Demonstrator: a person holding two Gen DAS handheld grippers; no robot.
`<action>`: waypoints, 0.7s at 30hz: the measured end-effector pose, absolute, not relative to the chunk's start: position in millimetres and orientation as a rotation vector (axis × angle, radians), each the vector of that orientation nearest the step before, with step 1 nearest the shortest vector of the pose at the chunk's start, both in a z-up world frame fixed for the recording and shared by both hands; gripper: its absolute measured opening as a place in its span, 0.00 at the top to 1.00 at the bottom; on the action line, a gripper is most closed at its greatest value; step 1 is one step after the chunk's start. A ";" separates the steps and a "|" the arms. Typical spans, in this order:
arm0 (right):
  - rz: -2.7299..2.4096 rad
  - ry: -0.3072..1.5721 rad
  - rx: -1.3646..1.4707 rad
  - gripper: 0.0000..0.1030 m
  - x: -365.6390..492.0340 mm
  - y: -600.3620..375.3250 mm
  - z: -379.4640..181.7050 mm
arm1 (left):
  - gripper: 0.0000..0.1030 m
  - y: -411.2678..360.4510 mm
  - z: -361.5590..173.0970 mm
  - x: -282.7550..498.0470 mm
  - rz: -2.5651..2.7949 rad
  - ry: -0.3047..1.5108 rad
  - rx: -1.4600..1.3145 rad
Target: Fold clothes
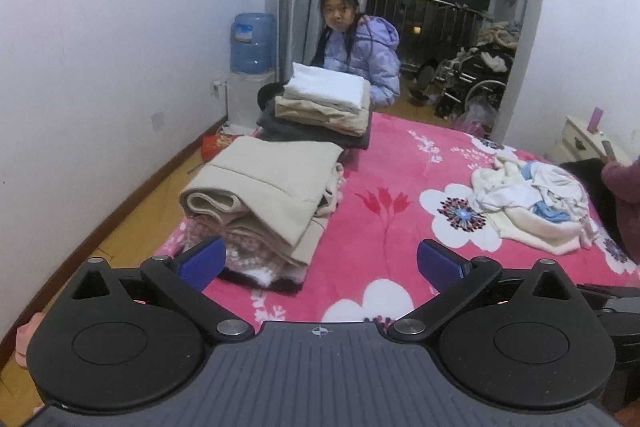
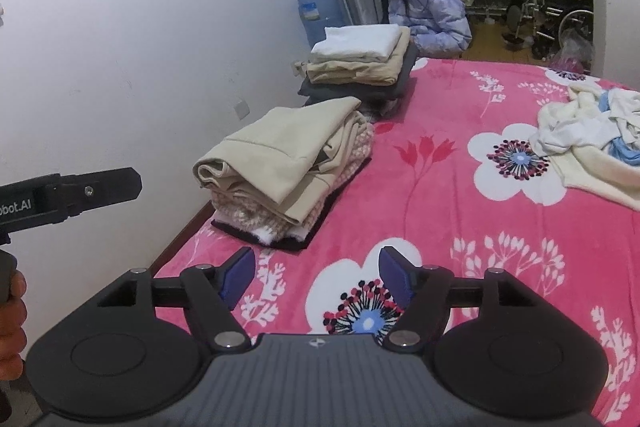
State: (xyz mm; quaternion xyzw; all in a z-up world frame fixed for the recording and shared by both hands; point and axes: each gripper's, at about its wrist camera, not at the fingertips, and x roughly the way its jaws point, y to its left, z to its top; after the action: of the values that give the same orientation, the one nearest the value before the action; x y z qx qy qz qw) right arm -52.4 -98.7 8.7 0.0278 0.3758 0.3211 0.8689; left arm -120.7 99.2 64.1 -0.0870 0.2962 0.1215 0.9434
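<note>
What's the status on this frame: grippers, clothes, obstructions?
Left hand-held gripper and right hand-held gripper open, empty. Two folded stacks done; unfolded pile waiting. Nothing blocking.

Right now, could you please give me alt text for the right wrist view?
Open right hand-held gripper hovers empty over a pink floral blanket. Two folded stacks line the left edge; an unfolded pile lies right.

Near stack (image 1: 264, 195) at 10 o'clock on bed (image 1: 400, 227), far stack (image 1: 320, 107) behind it, loose pile (image 1: 532, 199) at 2.
</note>
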 end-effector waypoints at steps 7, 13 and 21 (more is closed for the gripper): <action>0.649 0.781 0.046 0.28 -54.1 -100.8 14.9 | 0.00 102.7 62.4 -115.6 0.252 0.652 -0.208; 0.643 0.772 0.028 0.22 -56.2 -103.2 23.1 | 0.00 108.1 62.3 -115.6 0.300 0.669 -0.211; 0.630 0.756 -0.024 0.08 -58.4 -96.7 37.7 | 0.00 120.4 75.1 -124.4 0.322 0.643 -0.201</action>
State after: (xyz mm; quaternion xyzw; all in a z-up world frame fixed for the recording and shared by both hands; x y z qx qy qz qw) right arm -58.4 -96.7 37.7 -0.0117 0.3631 0.3026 0.8811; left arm -124.4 120.4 75.1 -0.0983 0.3143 0.1574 0.9310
